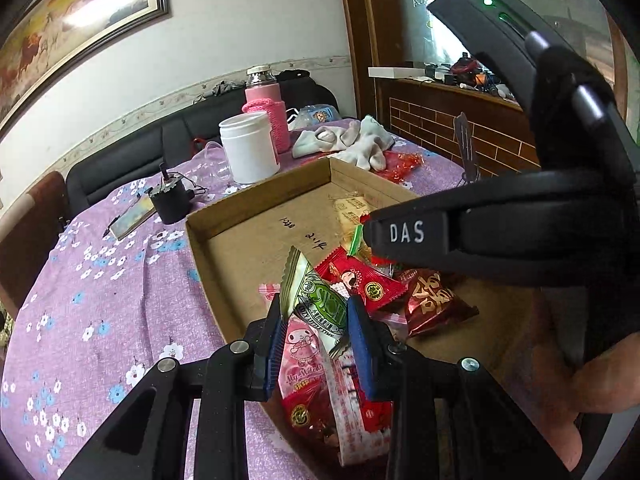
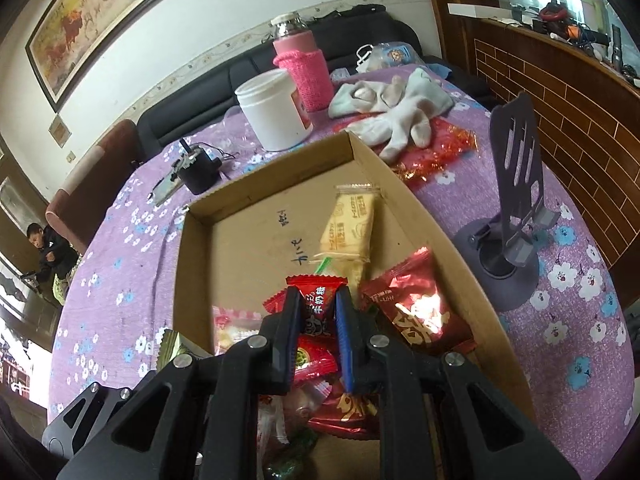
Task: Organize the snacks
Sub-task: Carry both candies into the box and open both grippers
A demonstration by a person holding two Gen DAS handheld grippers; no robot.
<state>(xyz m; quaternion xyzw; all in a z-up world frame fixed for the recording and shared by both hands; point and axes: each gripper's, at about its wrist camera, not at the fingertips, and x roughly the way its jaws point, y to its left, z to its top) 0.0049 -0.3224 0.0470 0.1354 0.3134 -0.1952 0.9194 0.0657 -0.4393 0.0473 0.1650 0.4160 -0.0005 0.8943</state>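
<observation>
A shallow cardboard box [image 1: 256,208] [image 2: 280,168] lies on the purple flowered tablecloth. My left gripper [image 1: 316,312] is shut on a green and silver snack packet [image 1: 316,300], held over the box's near left corner. Below it lie a pink packet [image 1: 300,356] and red packets [image 1: 360,280]. The right gripper's black body [image 1: 480,232] reaches across from the right. In the right wrist view my right gripper [image 2: 318,300] is shut on a small red candy packet [image 2: 316,292] above the pile. A yellow cracker packet [image 2: 352,220] and a shiny red bag [image 2: 416,312] lie in the box.
Behind the box stand a white tub [image 2: 276,108] and a pink sleeved bottle [image 2: 304,68]. White socks [image 2: 392,108] and red wrappers [image 2: 444,148] lie at the back right. A grey phone stand [image 2: 516,184] is right of the box, a small black device [image 2: 196,168] left.
</observation>
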